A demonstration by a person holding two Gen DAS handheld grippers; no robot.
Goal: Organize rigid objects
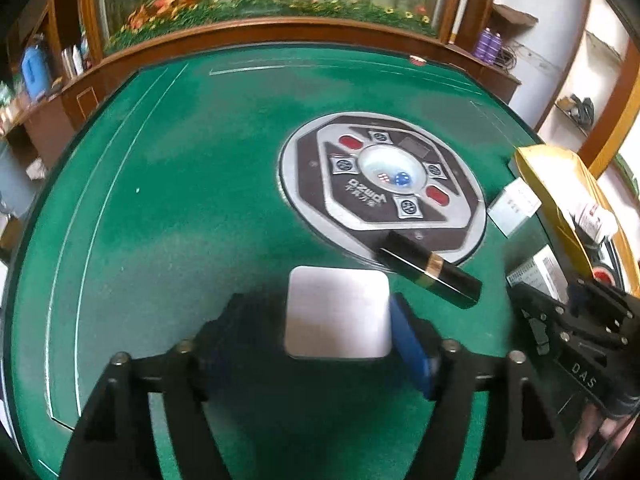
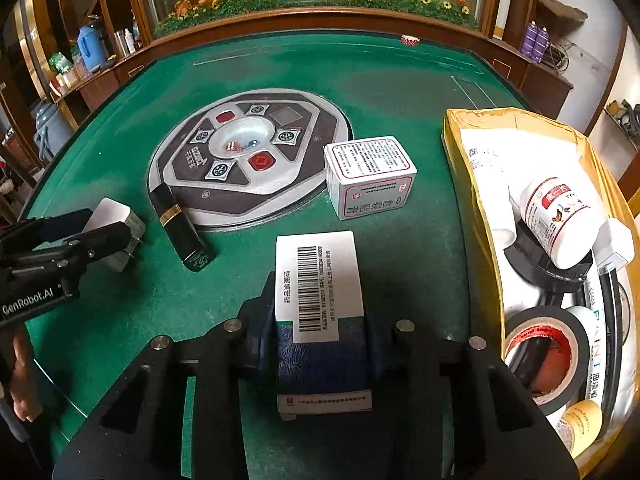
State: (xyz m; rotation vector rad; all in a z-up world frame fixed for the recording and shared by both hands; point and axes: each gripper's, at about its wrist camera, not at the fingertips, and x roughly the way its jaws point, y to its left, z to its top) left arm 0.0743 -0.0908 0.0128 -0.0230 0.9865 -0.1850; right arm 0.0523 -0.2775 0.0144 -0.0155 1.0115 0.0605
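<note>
My left gripper (image 1: 320, 320) is shut on a white charger plug (image 1: 338, 312), held over the green table; it also shows in the right wrist view (image 2: 114, 220). My right gripper (image 2: 320, 344) is shut on a blue and white medicine box with a barcode (image 2: 320, 312), just above the felt. A black lipstick tube with a gold band (image 1: 430, 274) lies at the edge of the centre dice panel, also in the right wrist view (image 2: 178, 226). A white medicine box (image 2: 370, 176) stands right of the panel. A yellow cardboard box (image 2: 468, 168) at the right holds a white bottle (image 2: 560, 220), tape roll (image 2: 544, 356) and other items.
The round dice panel (image 2: 248, 160) sits in the middle of the green mahjong table (image 1: 160, 200). A wooden rim and a planter run along the far edge. A small red item (image 2: 409, 39) lies at the far rim. Shelves stand at both sides.
</note>
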